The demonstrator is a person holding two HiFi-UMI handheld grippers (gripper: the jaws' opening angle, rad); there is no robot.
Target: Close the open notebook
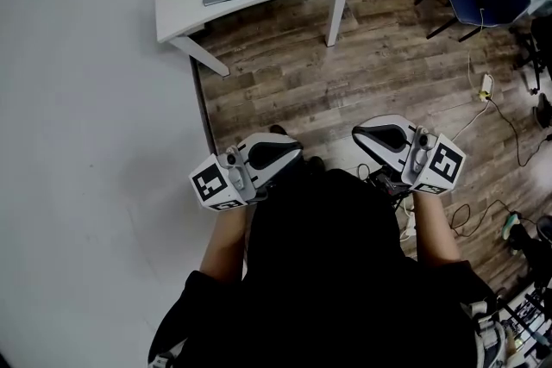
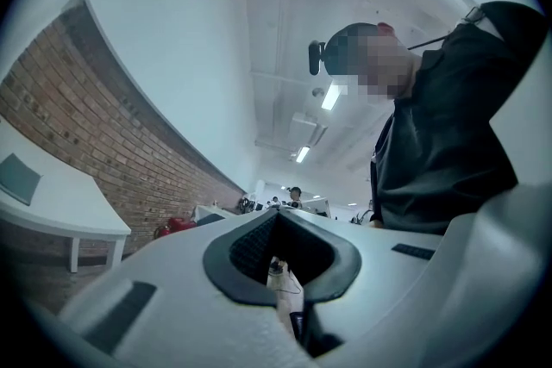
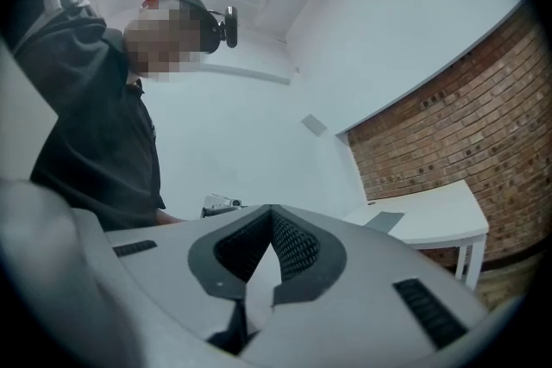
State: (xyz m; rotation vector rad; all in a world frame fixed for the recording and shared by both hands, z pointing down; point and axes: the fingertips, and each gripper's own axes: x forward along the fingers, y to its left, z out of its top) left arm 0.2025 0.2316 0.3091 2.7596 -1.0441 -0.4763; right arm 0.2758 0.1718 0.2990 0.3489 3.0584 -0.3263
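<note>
**A:** Where are the two grippers?

**B:** Both are held close in front of the torso (image 1: 336,271). The left gripper (image 1: 297,151) is at the torso's left edge and the right gripper (image 1: 357,133) is at its right edge. Their tips are turned inward, toward each other.

**A:** And the jaws?

**B:** Each pair meets tip to tip, with nothing between them.

**A:** The arms?

**B:** The left forearm (image 1: 226,247) and the right forearm (image 1: 435,230) are bare. Both are bent at the elbow and run along either side of the torso.
</note>
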